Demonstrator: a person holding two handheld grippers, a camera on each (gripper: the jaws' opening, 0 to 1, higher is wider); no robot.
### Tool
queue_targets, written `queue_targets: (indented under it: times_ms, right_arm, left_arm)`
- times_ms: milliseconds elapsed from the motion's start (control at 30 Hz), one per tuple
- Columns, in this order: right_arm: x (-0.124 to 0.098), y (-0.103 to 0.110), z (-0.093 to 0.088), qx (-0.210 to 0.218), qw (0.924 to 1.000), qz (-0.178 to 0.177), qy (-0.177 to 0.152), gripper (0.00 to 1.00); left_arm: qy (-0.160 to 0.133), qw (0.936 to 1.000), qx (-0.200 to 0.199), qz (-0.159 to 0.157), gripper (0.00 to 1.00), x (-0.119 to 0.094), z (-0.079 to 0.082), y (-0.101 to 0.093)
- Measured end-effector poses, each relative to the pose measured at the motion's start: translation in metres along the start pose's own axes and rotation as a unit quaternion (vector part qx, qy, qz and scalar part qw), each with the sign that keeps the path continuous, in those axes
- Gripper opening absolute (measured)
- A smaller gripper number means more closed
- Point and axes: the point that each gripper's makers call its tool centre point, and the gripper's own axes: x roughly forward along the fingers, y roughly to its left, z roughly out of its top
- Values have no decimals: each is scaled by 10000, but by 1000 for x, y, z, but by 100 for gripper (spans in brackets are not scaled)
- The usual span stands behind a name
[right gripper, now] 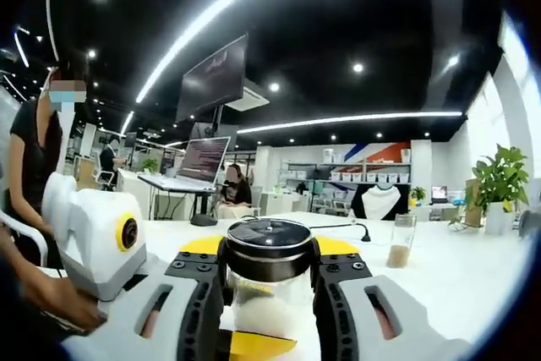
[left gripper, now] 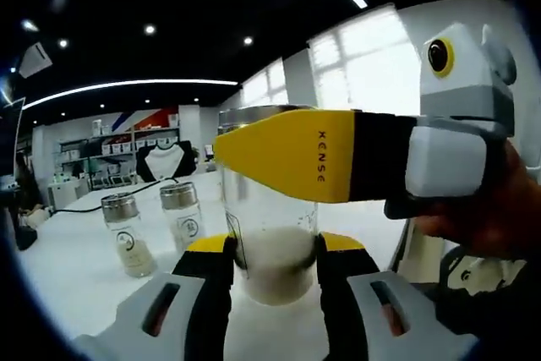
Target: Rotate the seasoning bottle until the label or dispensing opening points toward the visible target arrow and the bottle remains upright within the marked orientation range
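Note:
A clear glass seasoning bottle (left gripper: pixel 275 270) with white grains in its bottom stands upright on the white table (left gripper: pixel 68 268). My left gripper (left gripper: pixel 275 247) is shut on its lower body, one black and yellow finger on each side. My right gripper (left gripper: pixel 283 154) comes in from the right, and its yellow jaw lies across the bottle just under the lid. In the right gripper view, my right gripper (right gripper: pixel 270 253) is shut on the bottle's dark metal lid (right gripper: pixel 270 236), with the white grains (right gripper: pixel 269 314) below. The left gripper's white body (right gripper: pixel 93 230) sits at the left, held by a hand.
Two more lidded bottles (left gripper: pixel 127 232) (left gripper: pixel 182 216) stand on the table to the left. Another bottle (right gripper: pixel 401 243) with brown contents stands to the right. A laptop (right gripper: pixel 199 162), a black cable, a seated person and a potted plant (right gripper: pixel 499 183) lie beyond.

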Motion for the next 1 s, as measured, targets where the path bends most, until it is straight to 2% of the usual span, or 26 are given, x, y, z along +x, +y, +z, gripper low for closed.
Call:
queue_targets:
  times_ms: [100,167,333,433,533,567,633,733,900,1000]
  right_arm:
    - [0,2,0,-138,9999,-103,11,37]
    - [-1,2,-1,-228,9997,-80,78,37]
    - [-5,-2,2,-40,9999,138,42,36]
    - [-6,0,1,26,9996,287,17,36]
    - [-6,6,3,-6,9986,520,-37,36]
    - [-7,12,6,-10,9971,762,-67,36]
    - [-9,16,8,142,9950,978,-140,36]
    - [-12,16,10,308,9924,1169,-211,36]
    - [-12,23,5,106,9907,1345,-191,36]
    - [-12,23,8,138,9902,1363,-265,36]
  left_arm:
    - [-3,9998,110,166,41,0,1,2]
    - [8,9998,137,133,41,0,0,2]
    - [-94,9992,103,-382,41,0,4,-3]
    - [-144,9985,168,-505,42,0,3,-3]
    - [-187,9968,136,-766,43,-2,5,-5]
    - [-221,9951,150,-955,43,-3,6,-8]
    - [-288,9918,107,-1240,44,-7,8,-11]
    - [-317,9883,109,-1487,44,-11,9,-12]
    - [-209,9871,154,-1580,44,-11,4,-15]
    - [-248,9889,154,-1455,44,-12,7,-14]
